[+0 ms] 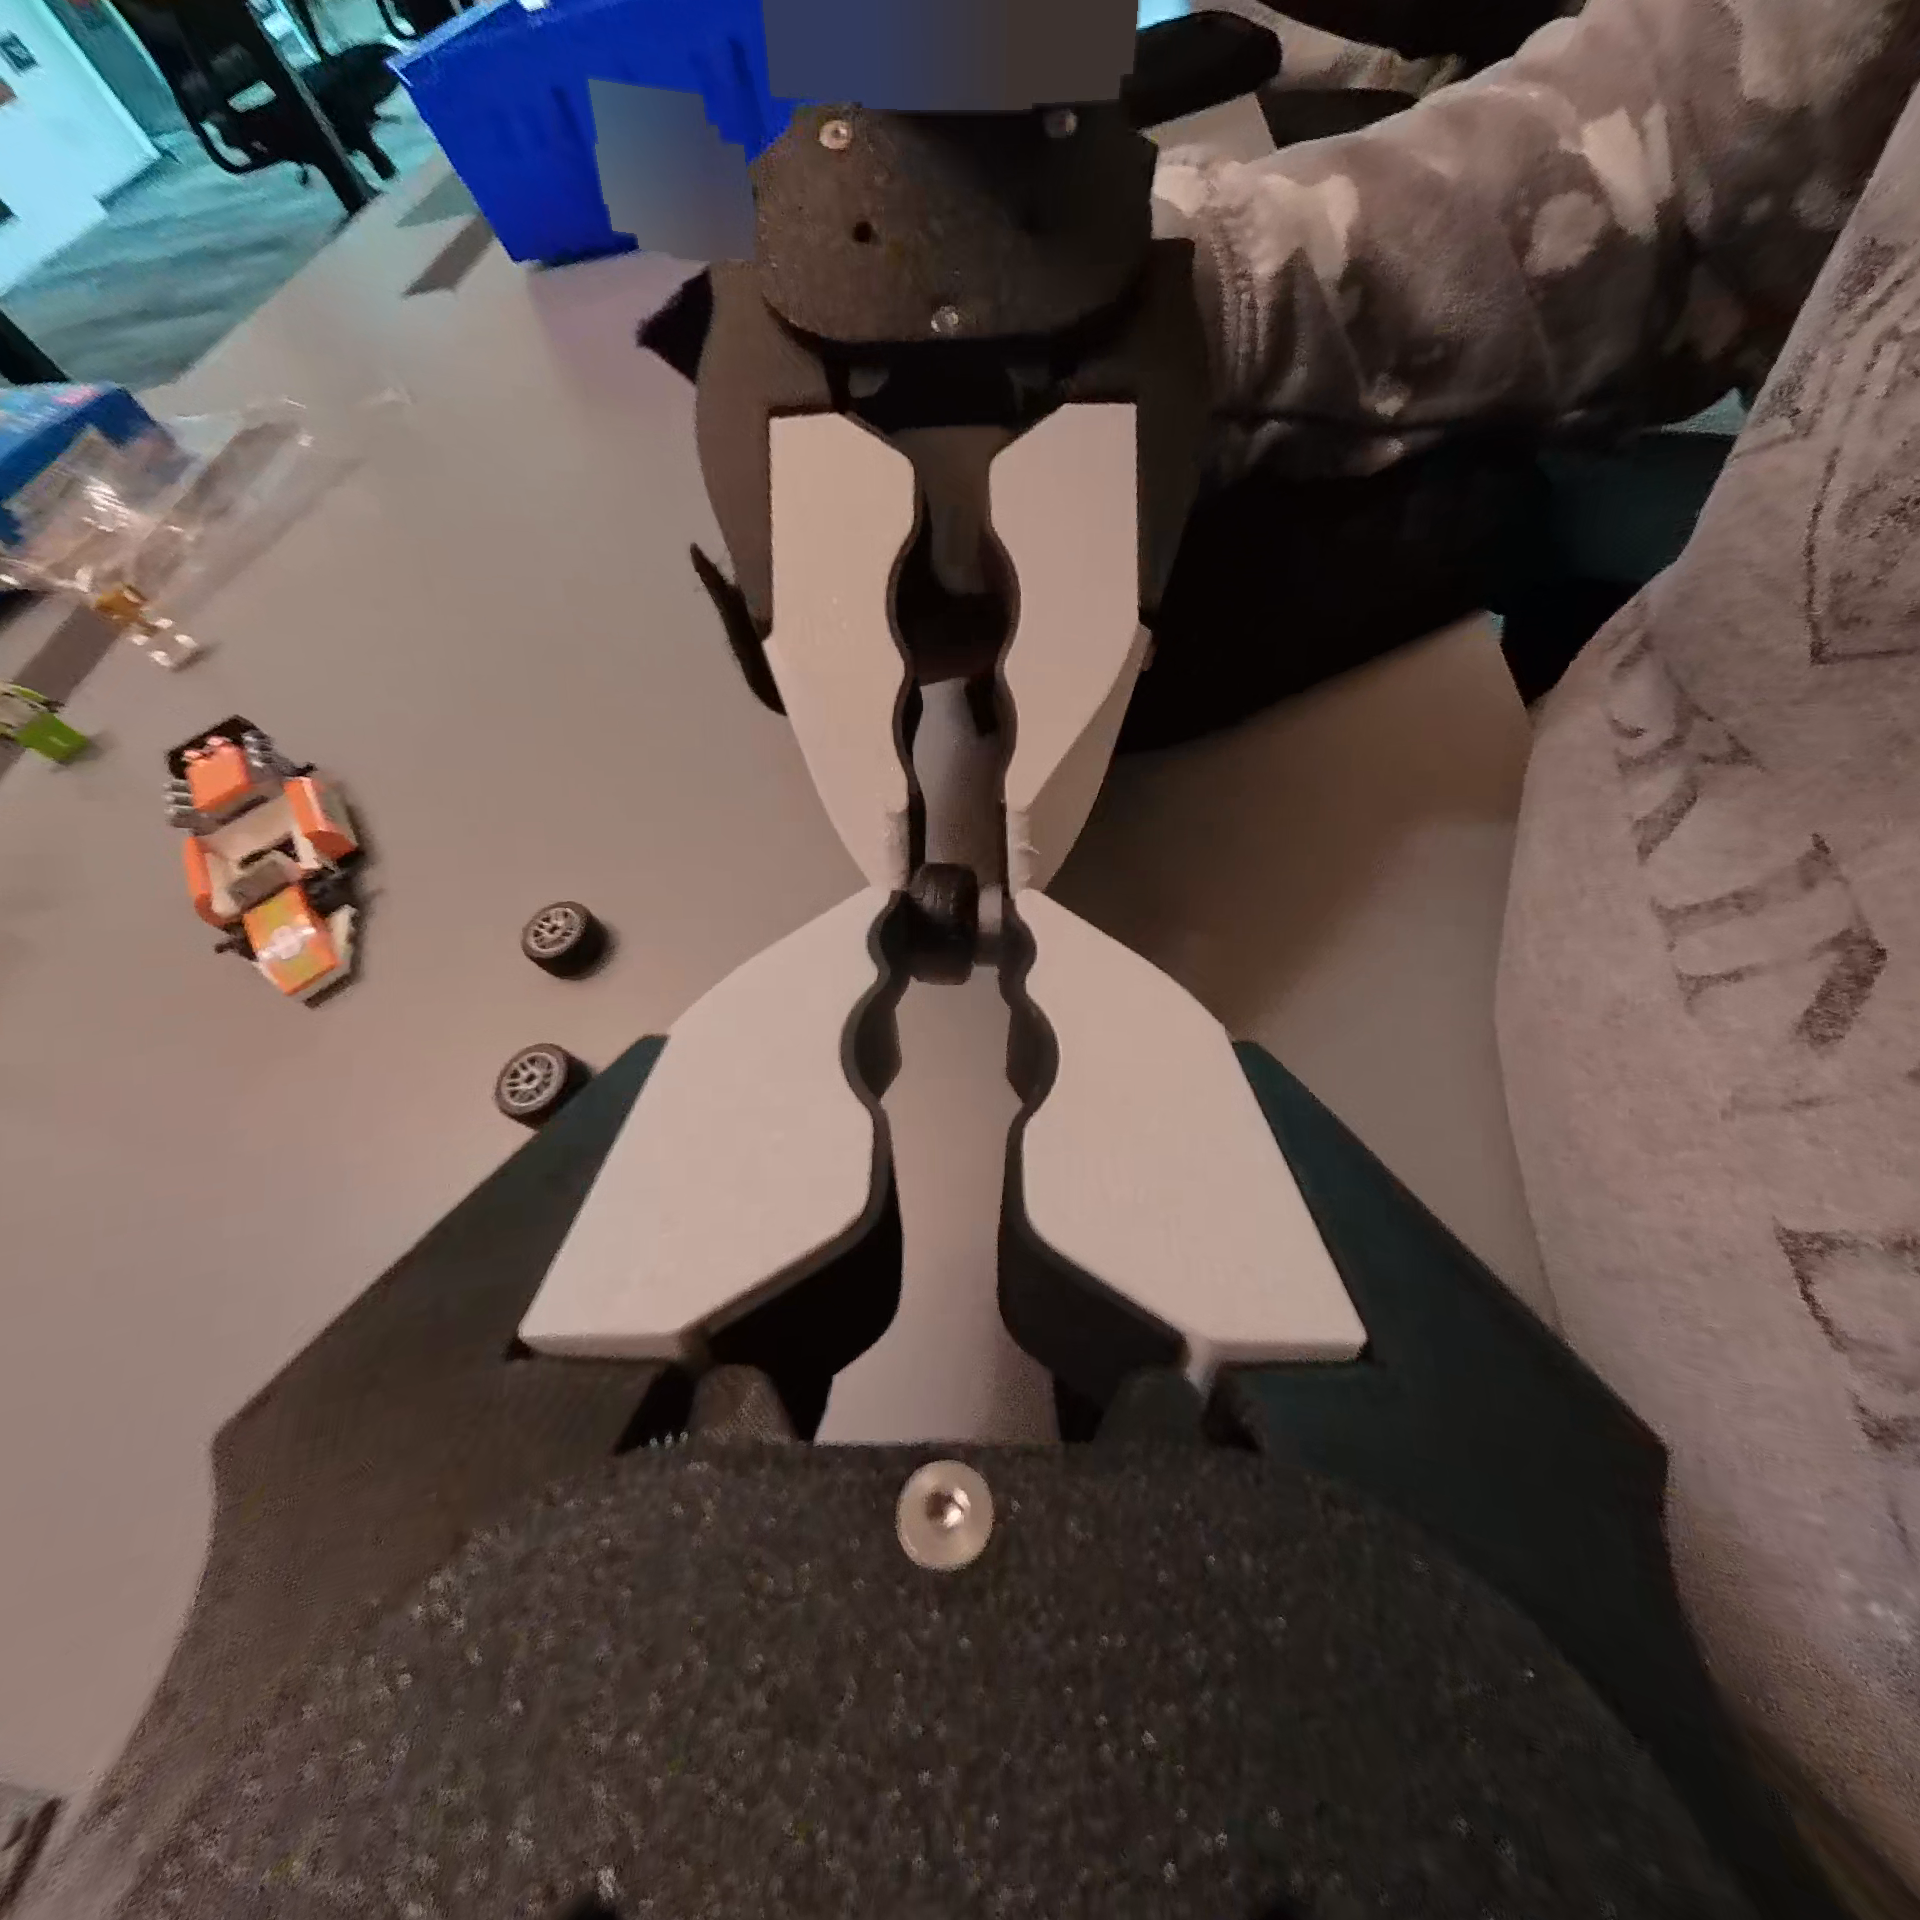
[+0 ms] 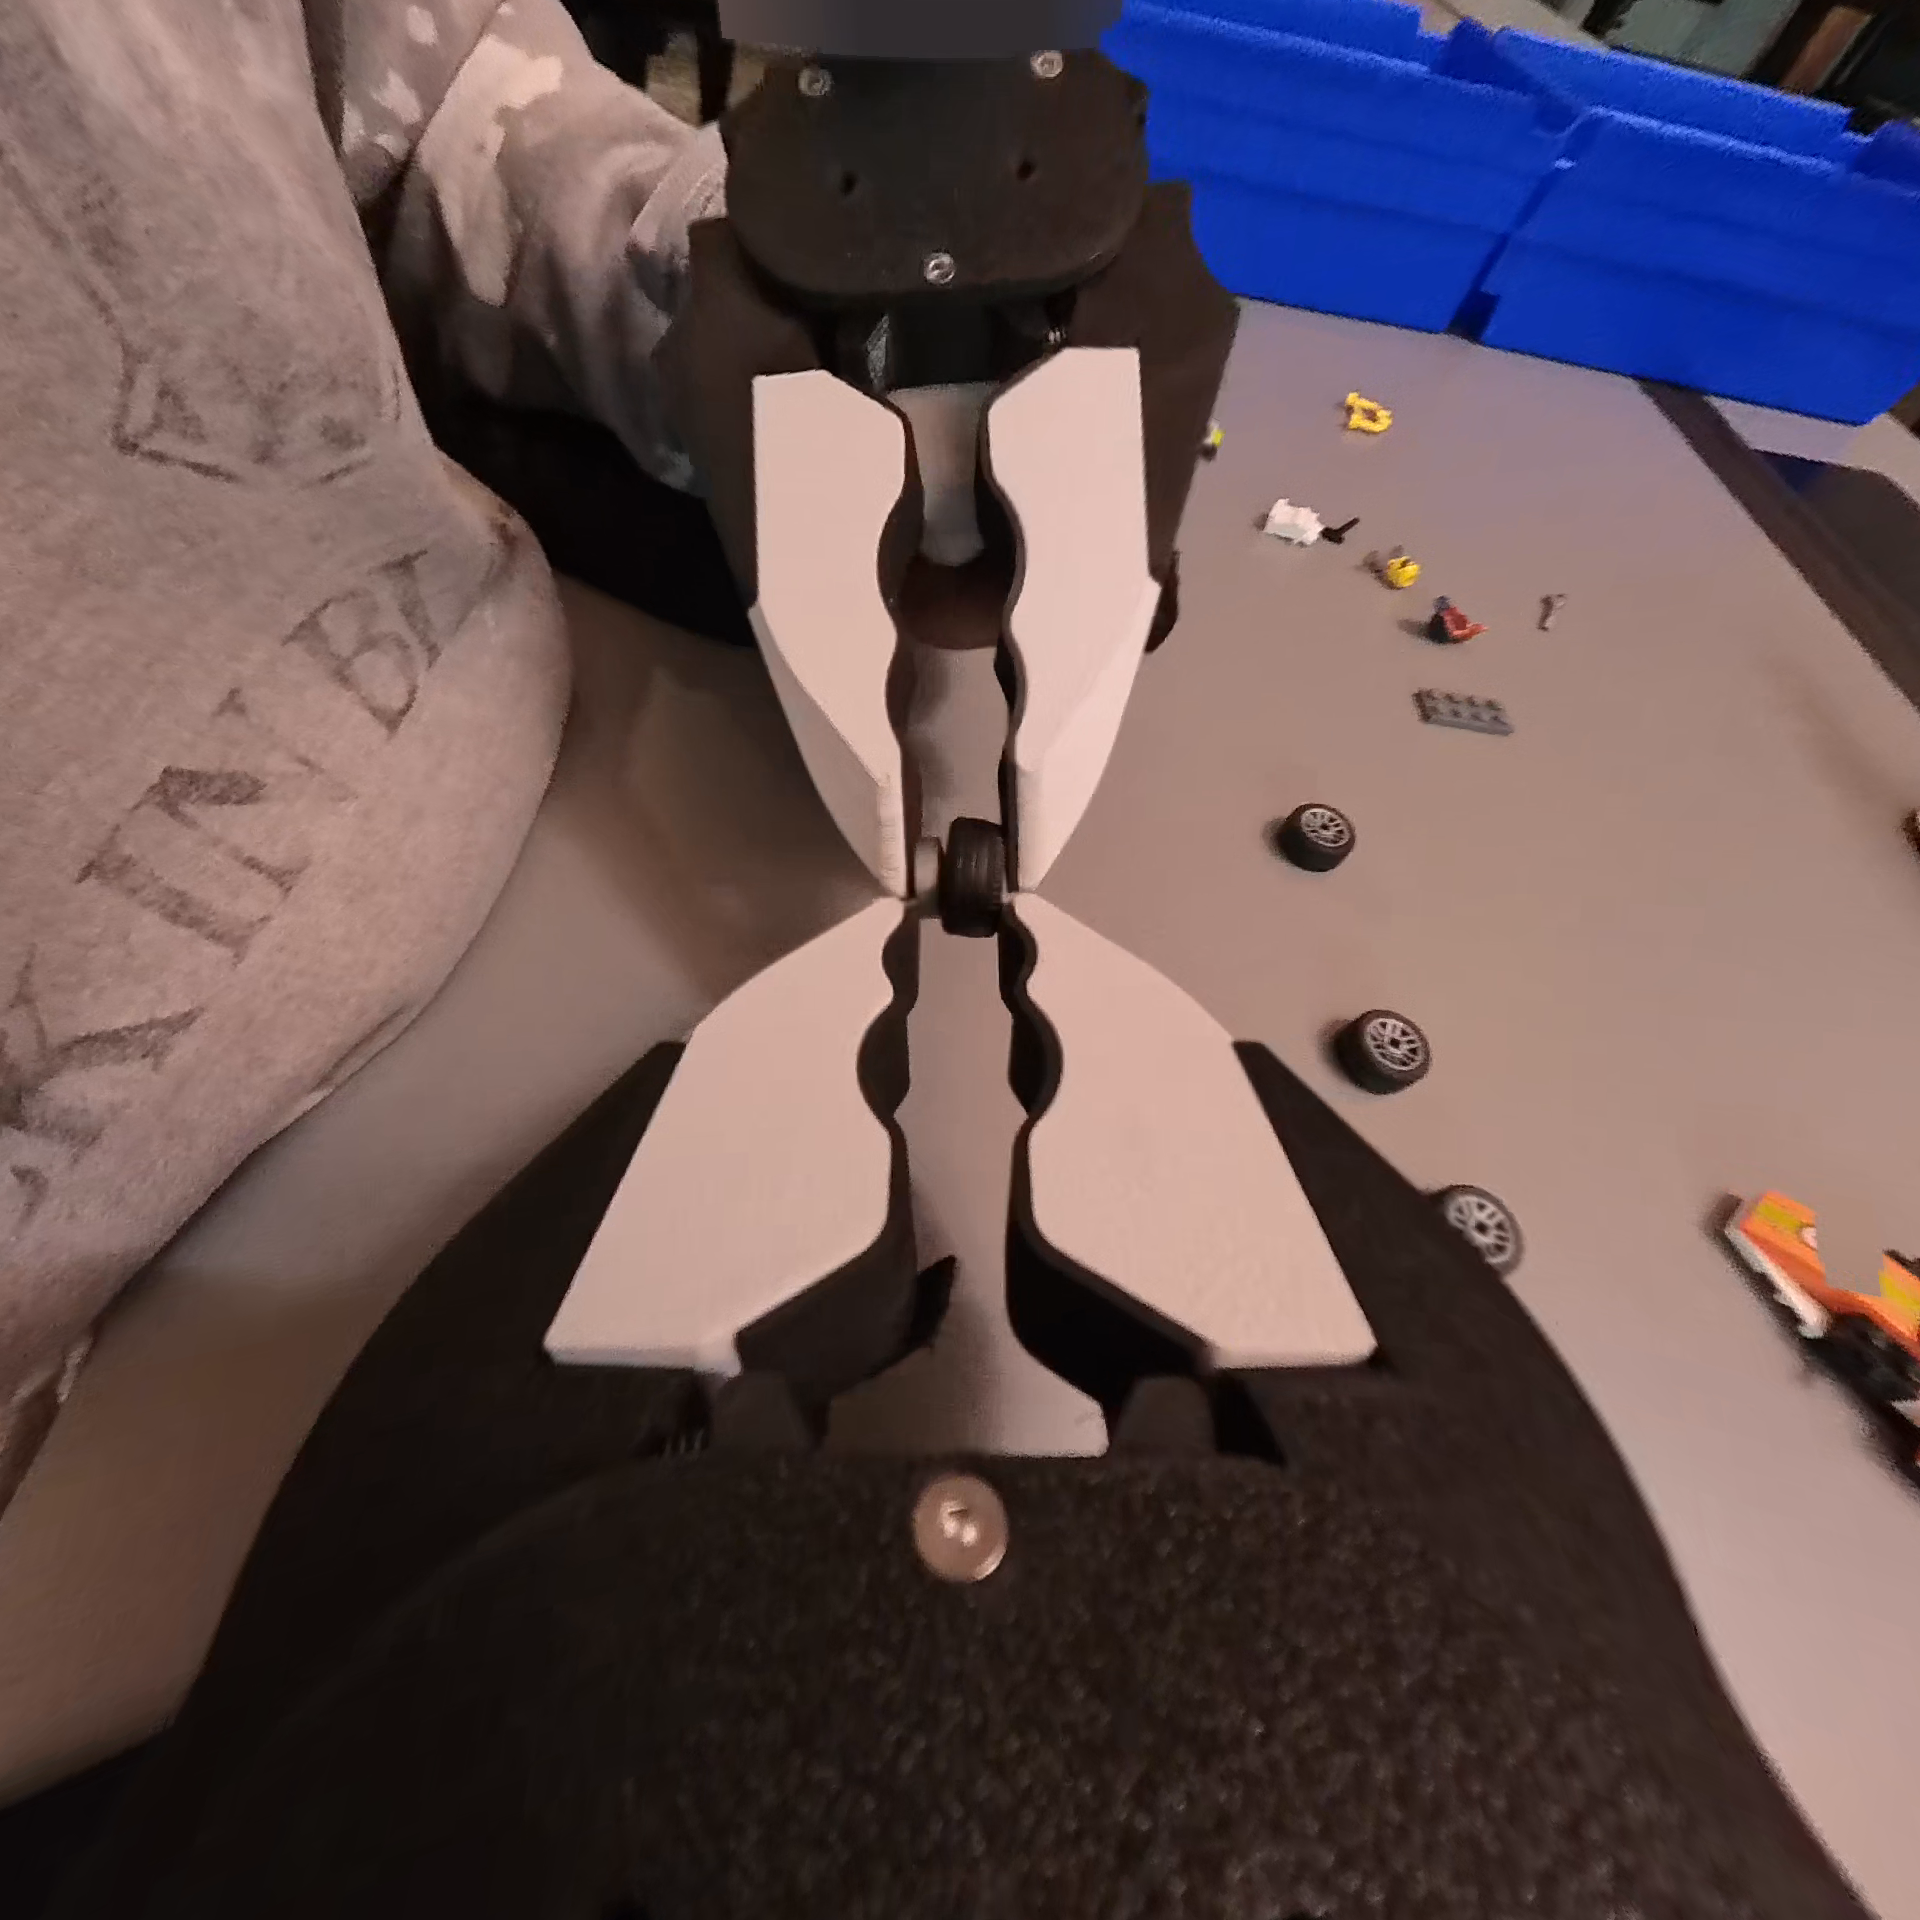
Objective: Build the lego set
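black tyre [image 1: 943, 923] pinched between both tongs, tread upward.

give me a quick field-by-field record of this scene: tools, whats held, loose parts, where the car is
left tool: tip to tip with the right one, closed on the small black tyre
right tool: facing it, closed on the same tyre
small black tyre: pinched between both tools above the table; a pale piece sits beside it, too small to identify
loose wheels: three in a row on the grey table
orange lego car: on the table, no wheels visible on it
small parts: dark plate and small bits farther off
blue bins: at the table's far edge
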Demonstrator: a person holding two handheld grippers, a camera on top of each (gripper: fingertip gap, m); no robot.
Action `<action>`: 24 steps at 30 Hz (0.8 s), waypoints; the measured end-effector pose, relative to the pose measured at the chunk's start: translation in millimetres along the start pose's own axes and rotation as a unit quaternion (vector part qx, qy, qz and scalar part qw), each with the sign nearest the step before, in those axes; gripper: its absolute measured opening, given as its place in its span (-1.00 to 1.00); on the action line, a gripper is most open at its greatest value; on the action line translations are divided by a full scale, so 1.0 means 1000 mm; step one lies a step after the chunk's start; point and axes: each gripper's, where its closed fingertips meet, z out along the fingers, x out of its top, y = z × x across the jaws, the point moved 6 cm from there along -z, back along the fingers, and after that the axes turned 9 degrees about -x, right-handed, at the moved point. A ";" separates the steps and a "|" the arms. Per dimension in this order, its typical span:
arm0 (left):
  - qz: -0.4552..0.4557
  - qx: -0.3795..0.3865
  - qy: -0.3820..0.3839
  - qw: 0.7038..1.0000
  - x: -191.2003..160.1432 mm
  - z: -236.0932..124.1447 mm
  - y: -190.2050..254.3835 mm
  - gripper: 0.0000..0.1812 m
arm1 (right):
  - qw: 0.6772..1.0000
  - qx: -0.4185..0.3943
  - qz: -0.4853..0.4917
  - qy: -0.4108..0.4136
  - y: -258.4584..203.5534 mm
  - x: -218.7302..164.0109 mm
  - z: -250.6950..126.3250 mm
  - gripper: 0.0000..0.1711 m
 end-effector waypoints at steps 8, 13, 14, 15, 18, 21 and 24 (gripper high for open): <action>-0.067 -0.041 0.023 0.997 -0.002 -0.002 -0.003 -0.82 | 0.999 0.023 0.031 0.009 0.002 -0.001 0.000 -0.84; -0.055 -0.035 0.028 0.997 -0.001 -0.004 -0.002 -0.81 | 0.999 0.026 0.041 0.017 0.003 0.000 -0.002 -0.85; -0.052 -0.032 0.025 0.998 -0.002 -0.005 -0.003 -0.81 | 0.999 0.024 0.044 0.019 0.004 0.001 -0.003 -0.85; -0.051 -0.029 0.025 0.998 -0.002 -0.006 -0.004 -0.81 | 0.998 0.022 0.047 0.022 0.005 0.001 -0.004 -0.85; -0.051 -0.023 0.028 0.998 -0.002 -0.007 -0.005 -0.82 | 0.998 0.018 0.050 0.023 0.006 0.000 -0.006 -0.85; -0.054 -0.022 0.028 0.998 -0.002 -0.007 -0.004 -0.82 | 0.998 0.019 0.050 0.022 0.006 0.000 -0.005 -0.85; -0.059 -0.026 0.034 0.997 -0.002 -0.008 -0.005 -0.82 | 0.998 0.017 0.050 0.023 0.006 0.000 -0.005 -0.85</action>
